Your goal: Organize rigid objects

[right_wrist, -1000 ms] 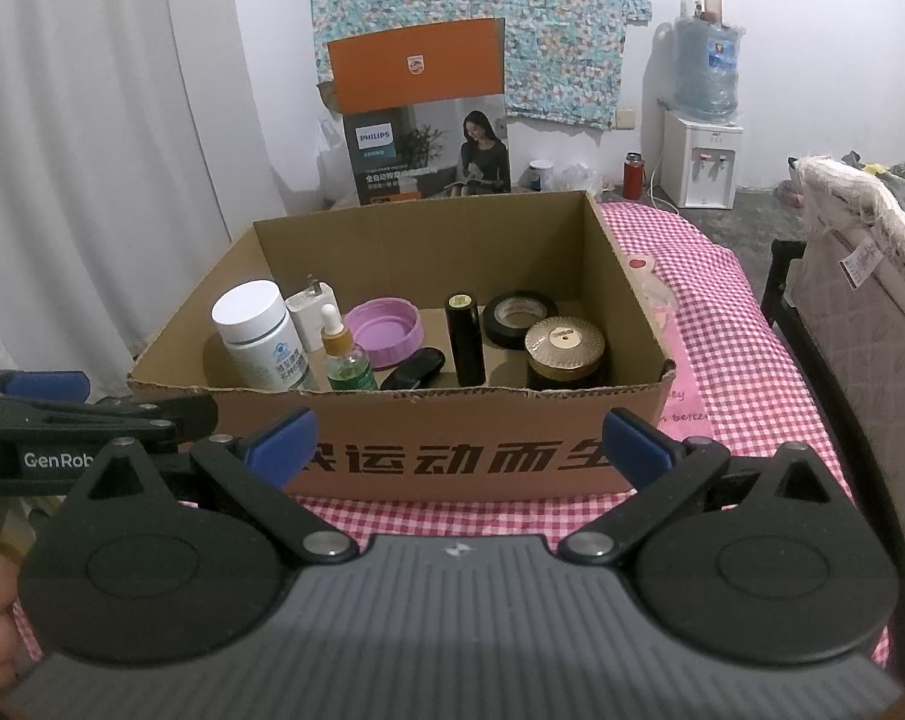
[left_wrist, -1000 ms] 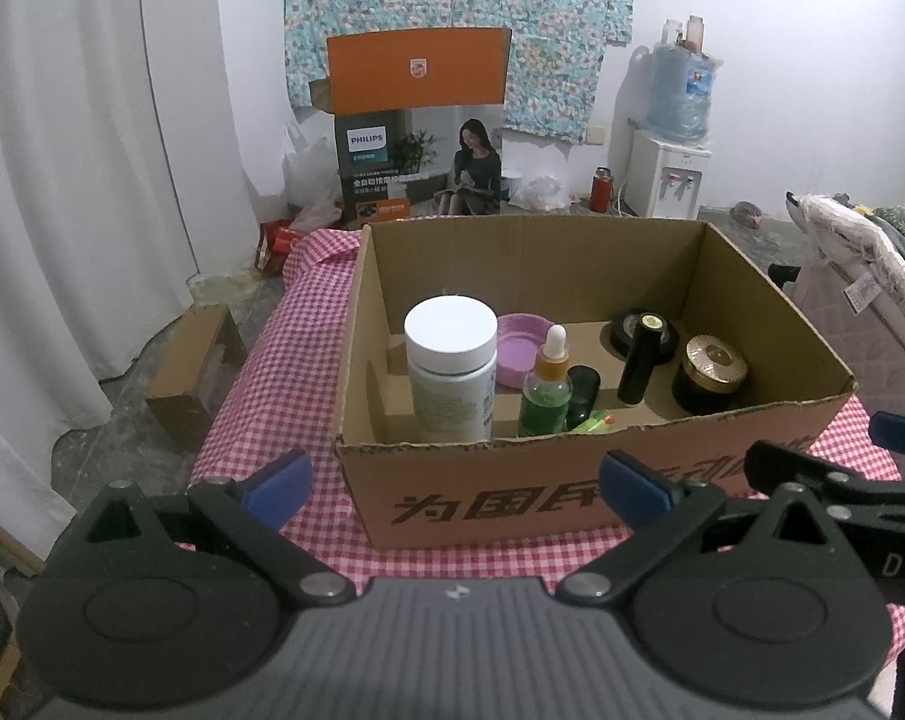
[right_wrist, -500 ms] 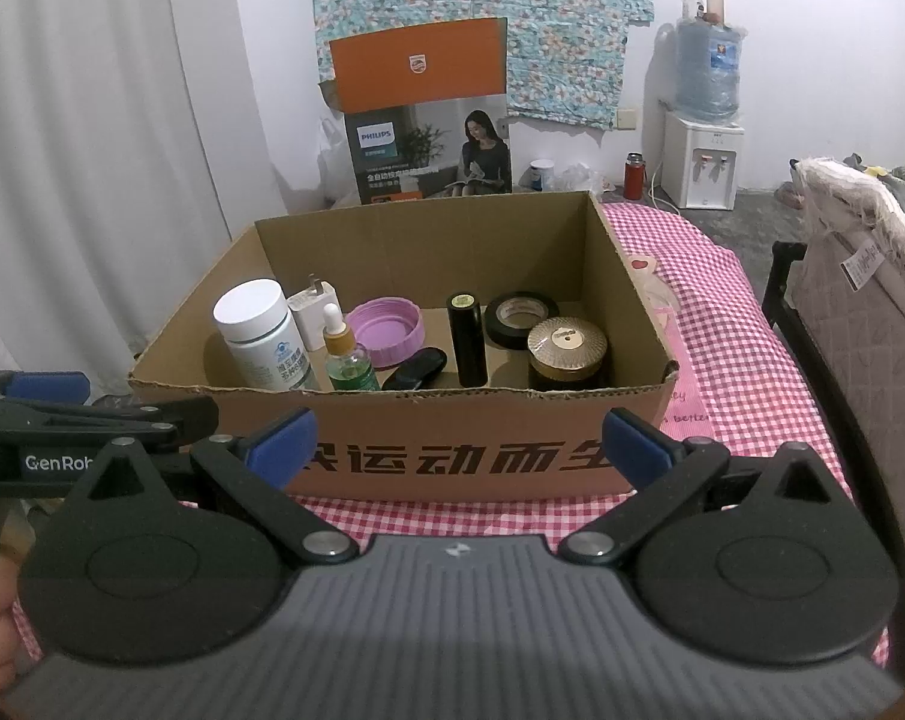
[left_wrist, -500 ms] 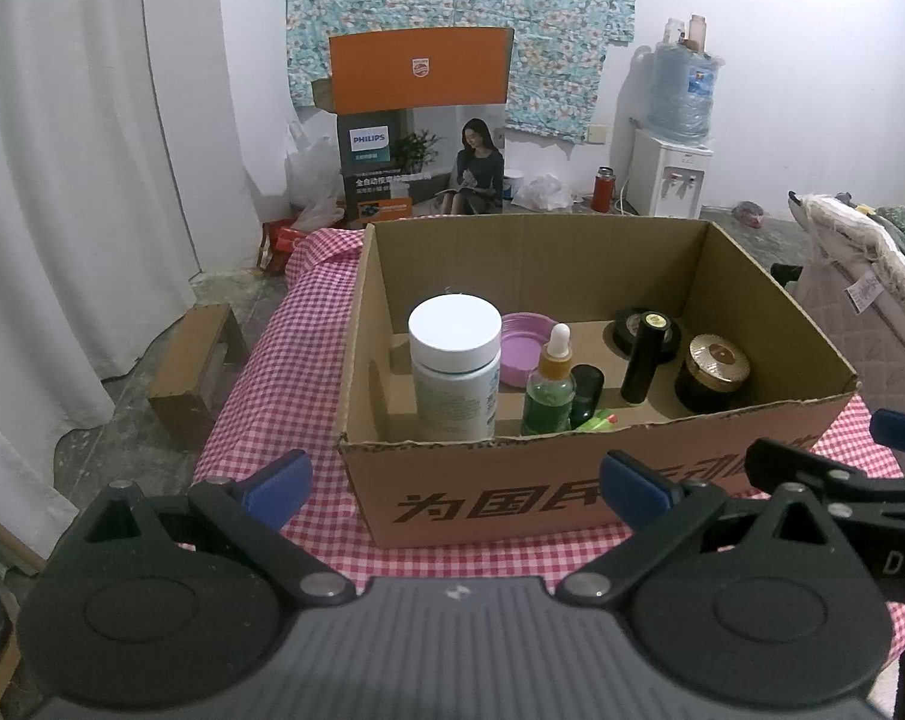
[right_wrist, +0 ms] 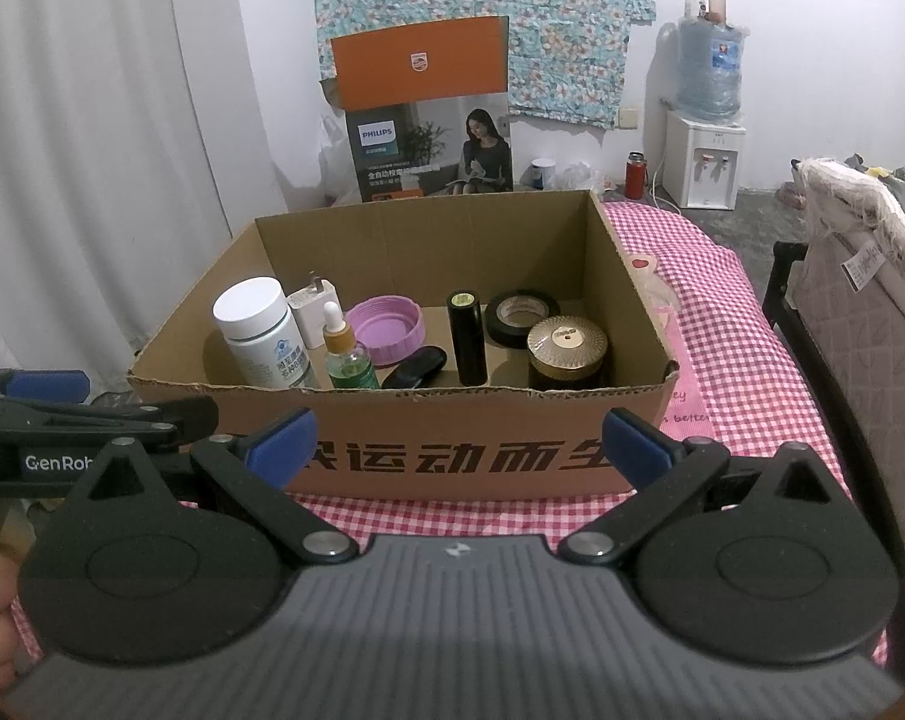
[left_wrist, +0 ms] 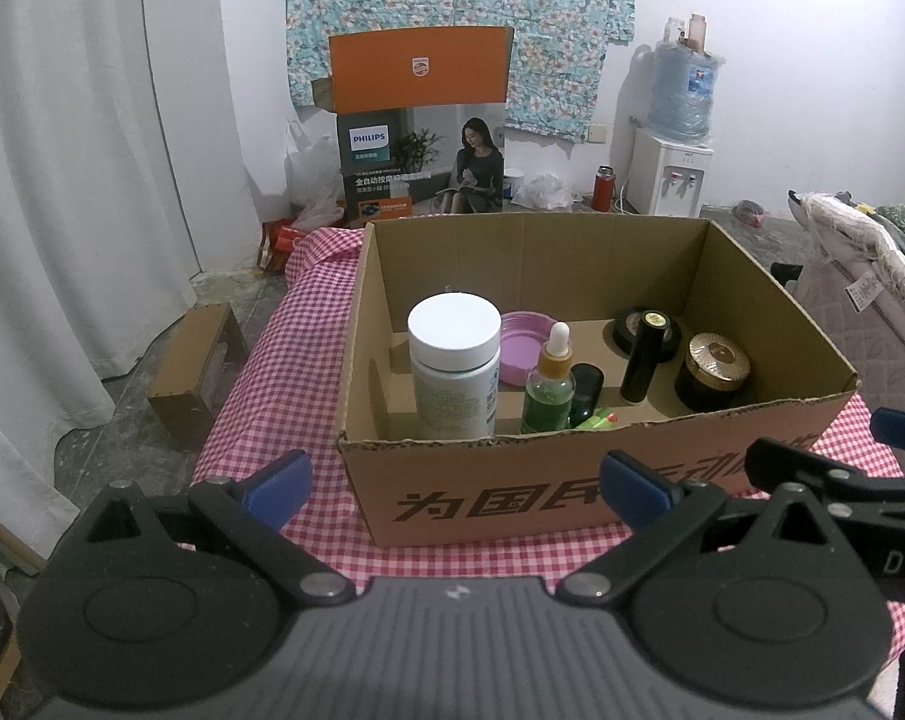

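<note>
We're facing the cardboard box (right_wrist: 464,450) at twelve o'clock on the checked tablecloth (right_wrist: 728,324); its front wall hides the bases of the white bottle (right_wrist: 260,330), dropper bottle (right_wrist: 345,354) and gold-lidded jar (right_wrist: 566,351). Left gripper (left_wrist: 455,480) and right gripper (right_wrist: 461,441) gape wide, holding nothing.

A lived-in room of a home: a water dispenser (left_wrist: 671,171) against the white wall, floral cloth (left_wrist: 461,24) hung above, white curtains (left_wrist: 80,180), a checked tablecloth (right_wrist: 716,312), quilted bedding (left_wrist: 866,276) nearby.
</note>
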Available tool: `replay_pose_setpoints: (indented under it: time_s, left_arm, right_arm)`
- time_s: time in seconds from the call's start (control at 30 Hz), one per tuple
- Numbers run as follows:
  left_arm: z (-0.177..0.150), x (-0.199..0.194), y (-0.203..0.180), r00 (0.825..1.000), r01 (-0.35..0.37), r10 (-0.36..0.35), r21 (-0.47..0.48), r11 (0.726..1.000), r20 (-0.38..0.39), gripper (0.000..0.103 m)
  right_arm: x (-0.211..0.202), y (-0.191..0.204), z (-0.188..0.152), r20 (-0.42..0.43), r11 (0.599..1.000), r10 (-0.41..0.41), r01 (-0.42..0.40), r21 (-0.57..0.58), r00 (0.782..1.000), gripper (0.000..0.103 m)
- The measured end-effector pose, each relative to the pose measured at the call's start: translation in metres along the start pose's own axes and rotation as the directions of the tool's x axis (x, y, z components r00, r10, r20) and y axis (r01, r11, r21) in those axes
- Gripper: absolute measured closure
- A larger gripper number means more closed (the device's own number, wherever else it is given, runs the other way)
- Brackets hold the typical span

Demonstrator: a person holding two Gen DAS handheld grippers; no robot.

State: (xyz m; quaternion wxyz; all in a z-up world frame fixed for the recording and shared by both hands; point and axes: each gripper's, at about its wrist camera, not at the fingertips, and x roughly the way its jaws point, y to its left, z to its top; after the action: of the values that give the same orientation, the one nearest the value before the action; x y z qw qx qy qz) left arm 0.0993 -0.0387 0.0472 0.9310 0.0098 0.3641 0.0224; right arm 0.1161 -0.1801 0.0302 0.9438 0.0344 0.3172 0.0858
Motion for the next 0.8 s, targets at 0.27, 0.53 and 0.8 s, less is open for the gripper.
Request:
replay_pose_setpoints:
  time_s: [0.27, 0.53, 0.8]
  left_arm:
    - [-0.0003, 0.0008, 0.0006, 1.0, 0.0, 0.0, 0.0, 1.0, 0.0, 0.001]
    - [-0.0009, 0.0009, 0.0008, 1.0, -0.001, 0.001, 0.0, 1.0, 0.0, 0.001]
    - [-0.001, 0.0007, 0.0009, 1.0, -0.002, 0.002, 0.001, 1.0, 0.0, 0.001]
  right_arm:
    - [-0.0001, -0.0002, 0.0003, 0.0, 1.0, 0.0, 0.0, -0.001, 1.0, 0.001]
    - [-0.0002, -0.001, 0.0008, -0.001, 1.0, 0.003, -0.003, 0.0, 1.0, 0.001]
    - [-0.0001, -0.001, 0.001, -0.001, 1.0, 0.004, -0.004, 0.0, 1.0, 0.001]
